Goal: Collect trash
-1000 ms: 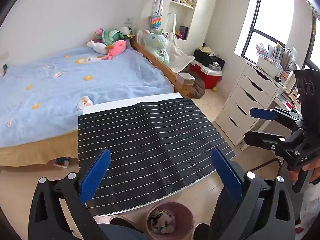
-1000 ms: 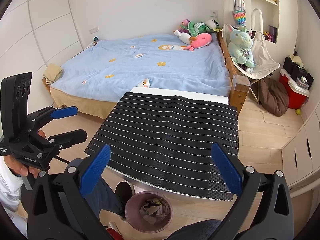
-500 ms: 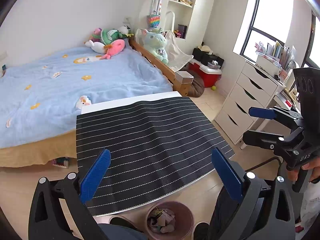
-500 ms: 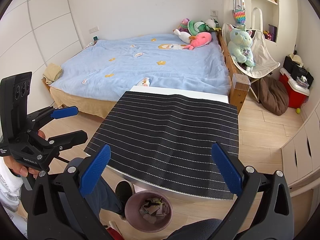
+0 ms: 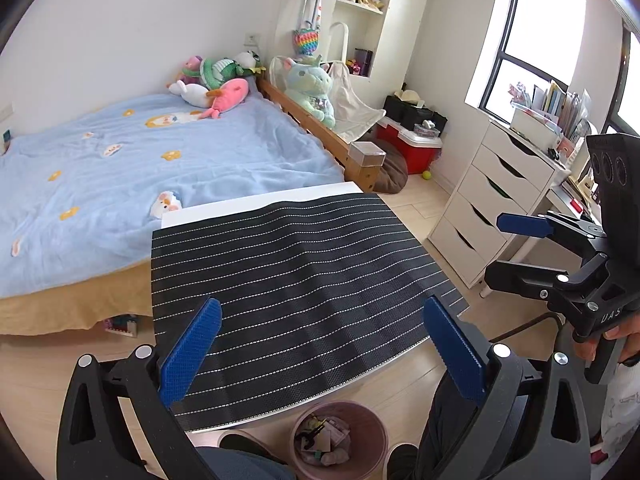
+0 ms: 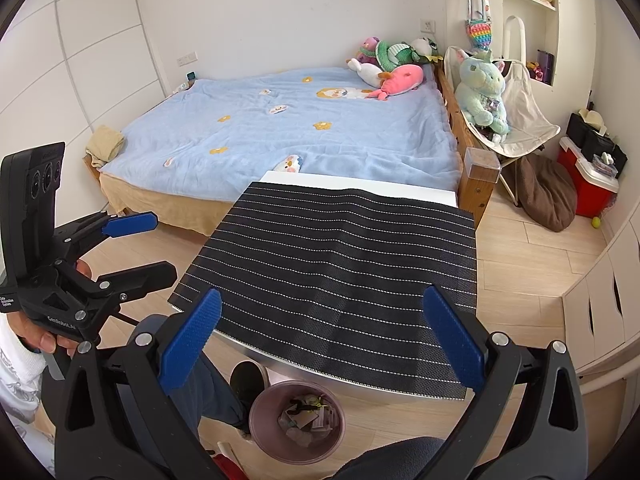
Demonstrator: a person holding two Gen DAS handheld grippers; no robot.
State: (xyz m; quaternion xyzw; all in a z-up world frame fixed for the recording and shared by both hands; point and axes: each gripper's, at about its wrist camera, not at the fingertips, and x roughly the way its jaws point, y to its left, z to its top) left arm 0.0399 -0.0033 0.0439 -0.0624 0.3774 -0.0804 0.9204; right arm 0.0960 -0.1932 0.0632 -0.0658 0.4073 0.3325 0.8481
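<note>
Bedroom floor below both grippers holds the round pink plastic bin (image 5: pixel 339 436) of crumpled trash, tucked under the black striped mat's (image 5: pixel 296 280) near edge; left gripper (image 5: pixel 320 360) and right gripper (image 6: pixel 320 352) hover wide, empty, likely done dropping

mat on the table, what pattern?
Black mat with thin white dashed stripes running across it; clearest in the right wrist view.

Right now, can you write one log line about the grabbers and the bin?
left gripper: open, empty | right gripper: open, empty | mat: bare | trash bin: on floor, holds scraps
</note>
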